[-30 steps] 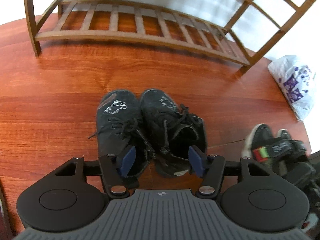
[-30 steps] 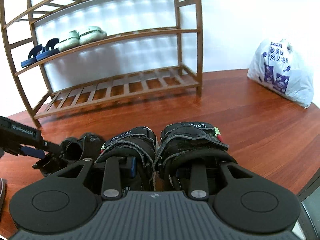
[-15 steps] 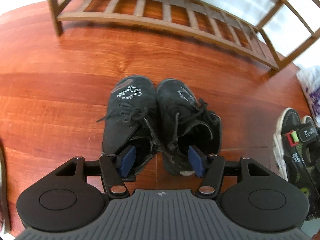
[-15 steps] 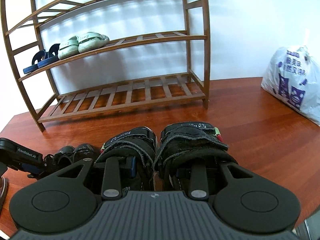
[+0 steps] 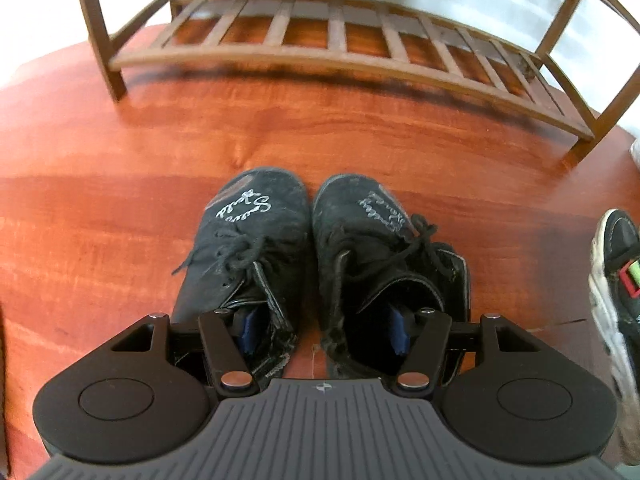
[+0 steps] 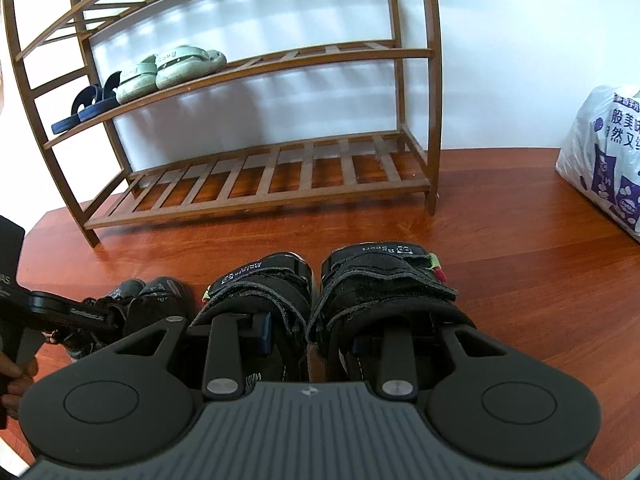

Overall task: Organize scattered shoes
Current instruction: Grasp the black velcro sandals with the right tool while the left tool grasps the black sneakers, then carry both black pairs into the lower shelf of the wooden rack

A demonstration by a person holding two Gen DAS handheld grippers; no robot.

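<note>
A pair of black lace-up shoes (image 5: 320, 248) with white script on the toes stands side by side on the red wooden floor. My left gripper (image 5: 322, 330) has one blue-padded finger inside each shoe's opening and grips their inner walls. A pair of black strap sneakers (image 6: 328, 292) sits in my right gripper (image 6: 312, 334), one finger inside each shoe, pinching the inner sides. Both pairs point toward the wooden shoe rack (image 6: 256, 184), whose bottom shelf (image 5: 340, 40) is bare. The lace-up pair also shows in the right wrist view (image 6: 140, 296).
Green clogs (image 6: 172, 70) and dark blue slippers (image 6: 86, 106) sit on the rack's middle shelf. A white printed plastic bag (image 6: 604, 160) lies on the floor to the right of the rack. The strap sneakers' toe (image 5: 616, 272) shows at the left view's right edge.
The left gripper's fingers have gone deeper into the lace-up shoes and closed in on them. Both grippers with their pairs have moved nearer the rack.
</note>
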